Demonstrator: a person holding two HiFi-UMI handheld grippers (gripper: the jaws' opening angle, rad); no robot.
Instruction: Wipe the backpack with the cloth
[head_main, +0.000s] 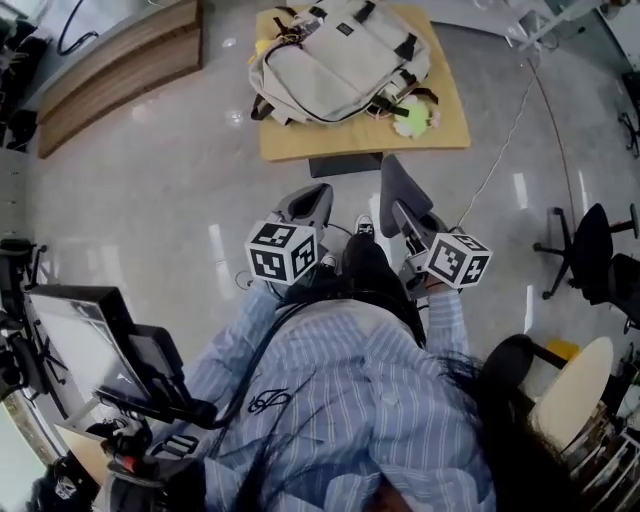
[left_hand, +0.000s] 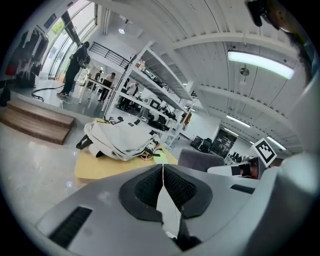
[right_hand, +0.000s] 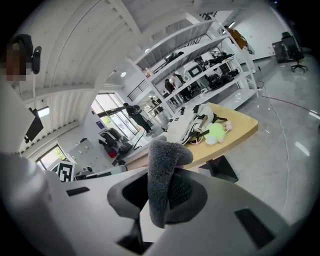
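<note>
A pale grey backpack (head_main: 340, 60) lies flat on a small wooden table (head_main: 440, 135) ahead of me; the left gripper view shows the backpack (left_hand: 120, 140) too, and so does the right gripper view (right_hand: 186, 125). My right gripper (head_main: 405, 212) is shut on a dark grey fluffy cloth (head_main: 398, 185), which stands up between the jaws (right_hand: 161, 180). My left gripper (head_main: 316, 200) is shut with its black pads (left_hand: 175, 187) pressed together and nothing between them. Both grippers hang close to the person's body, well short of the table.
A green plush toy (head_main: 412, 118) hangs off the backpack's right side. A black table base (head_main: 345, 165) sits under the near edge. A wooden step platform (head_main: 110, 70) lies far left, office chairs (head_main: 590, 250) right, a screen stand (head_main: 90, 340) near left. A cable (head_main: 510, 130) crosses the floor.
</note>
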